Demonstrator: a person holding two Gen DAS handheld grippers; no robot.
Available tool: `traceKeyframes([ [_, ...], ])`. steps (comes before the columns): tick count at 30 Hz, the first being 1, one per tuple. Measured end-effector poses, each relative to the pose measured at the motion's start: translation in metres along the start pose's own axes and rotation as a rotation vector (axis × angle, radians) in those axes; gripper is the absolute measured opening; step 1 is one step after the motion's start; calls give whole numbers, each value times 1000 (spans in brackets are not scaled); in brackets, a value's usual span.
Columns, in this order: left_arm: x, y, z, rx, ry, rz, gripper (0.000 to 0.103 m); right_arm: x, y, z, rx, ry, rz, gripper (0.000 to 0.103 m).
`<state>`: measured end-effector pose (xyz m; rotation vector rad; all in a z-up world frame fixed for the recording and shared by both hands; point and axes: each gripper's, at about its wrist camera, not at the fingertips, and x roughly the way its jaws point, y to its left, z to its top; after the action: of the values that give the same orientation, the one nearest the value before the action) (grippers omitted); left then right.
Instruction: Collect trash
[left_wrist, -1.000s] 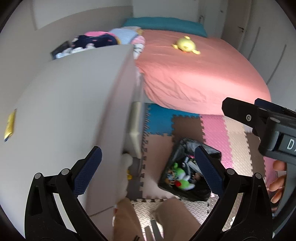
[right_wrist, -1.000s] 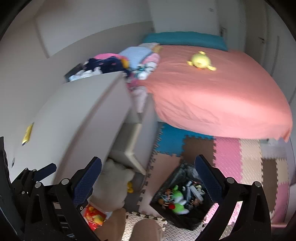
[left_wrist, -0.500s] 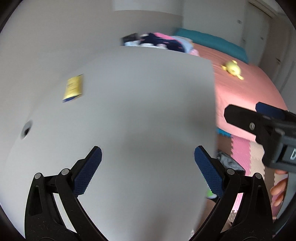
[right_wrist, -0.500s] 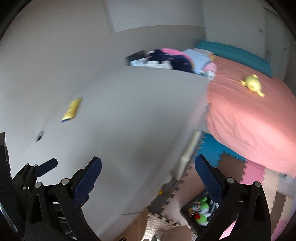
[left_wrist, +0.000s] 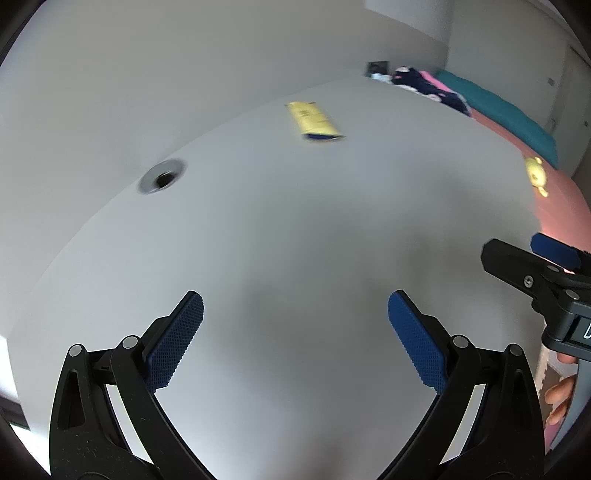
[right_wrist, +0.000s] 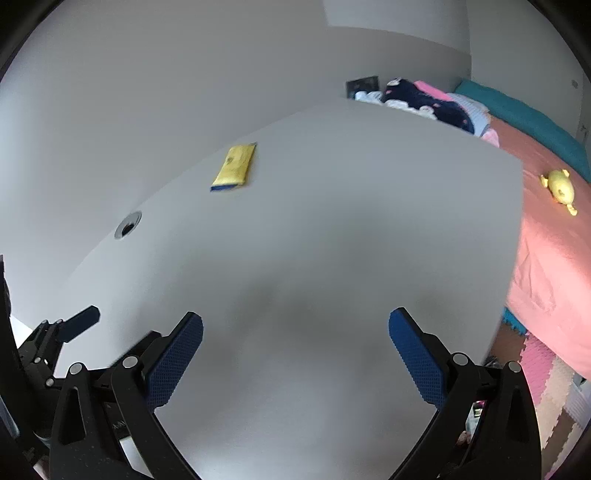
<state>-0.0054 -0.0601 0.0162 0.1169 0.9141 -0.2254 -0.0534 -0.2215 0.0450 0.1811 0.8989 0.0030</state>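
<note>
Our white desk (left_wrist: 295, 240) fills both frames; the yellow wrapper (right_wrist: 233, 169) lies upper left, well beyond our left gripper (left_wrist: 295, 339) and right gripper (right_wrist: 295, 349), both spread empty. A second ago the floor showed.

I find almost nothing legible. In my left wrist view, the label plate on the right tongs (left_wrist: 535, 258) shows one white character, apparently a "D", cut off by the frame edge. The yellow wrapper (right_wrist: 233, 167) on the surface (right_wrist: 332, 240) carries print, too blurred for me to read.
</note>
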Motion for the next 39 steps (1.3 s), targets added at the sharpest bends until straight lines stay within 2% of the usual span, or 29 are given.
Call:
traceKeyframes([
  [3, 5, 26, -4, -34, 8, 34, 97, 13, 17, -6, -3, 17, 10, 100],
  [7, 9, 58, -11, -99, 12, 39, 97, 27, 34, -12, 0, 32, 3, 100],
  [14, 19, 90, -18, -155, 19, 37, 97, 42, 57, -24, -42, 41, -29, 100],
  [25, 28, 96, -11, -119, 30, 61, 97, 52, 72, -28, -58, 23, -152, 101],
  [39, 27, 95, -12, -117, 32, 66, 97, 54, 72, -28, -62, 26, -162, 101],
])
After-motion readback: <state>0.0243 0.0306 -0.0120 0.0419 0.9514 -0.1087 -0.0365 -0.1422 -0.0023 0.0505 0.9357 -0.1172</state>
